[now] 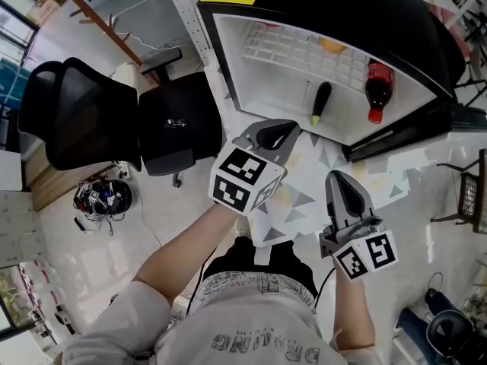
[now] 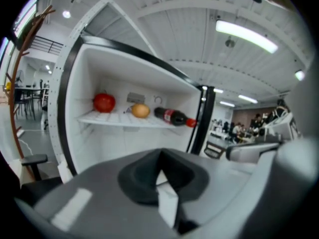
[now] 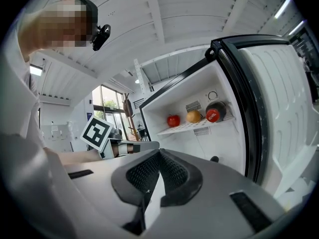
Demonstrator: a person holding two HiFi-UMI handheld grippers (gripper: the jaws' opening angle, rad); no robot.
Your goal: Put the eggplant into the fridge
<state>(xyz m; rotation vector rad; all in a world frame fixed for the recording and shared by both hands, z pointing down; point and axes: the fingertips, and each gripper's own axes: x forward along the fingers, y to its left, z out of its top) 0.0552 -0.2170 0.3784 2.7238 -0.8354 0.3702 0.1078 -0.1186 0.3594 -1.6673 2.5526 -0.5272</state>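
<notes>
The dark purple eggplant [image 1: 320,101] lies on the white floor of the open fridge [image 1: 266,52], its green stem toward me. No gripper touches it. My left gripper [image 1: 283,131] hovers just in front of the fridge opening, a little left of the eggplant, shut and empty. In the left gripper view, that left gripper [image 2: 160,156] has its jaws together with nothing between them. My right gripper [image 1: 340,181] hangs lower and to the right, shut too. In the right gripper view, the right gripper [image 3: 158,156] holds nothing.
On the fridge's shelf [image 2: 124,119] are a red fruit [image 2: 103,102], an orange one [image 2: 140,110] and a cola bottle [image 2: 172,117]. The fridge door [image 1: 411,139] swings out to the right. A black office chair [image 1: 91,112] stands at the left, cables [image 1: 103,198] on the floor below it.
</notes>
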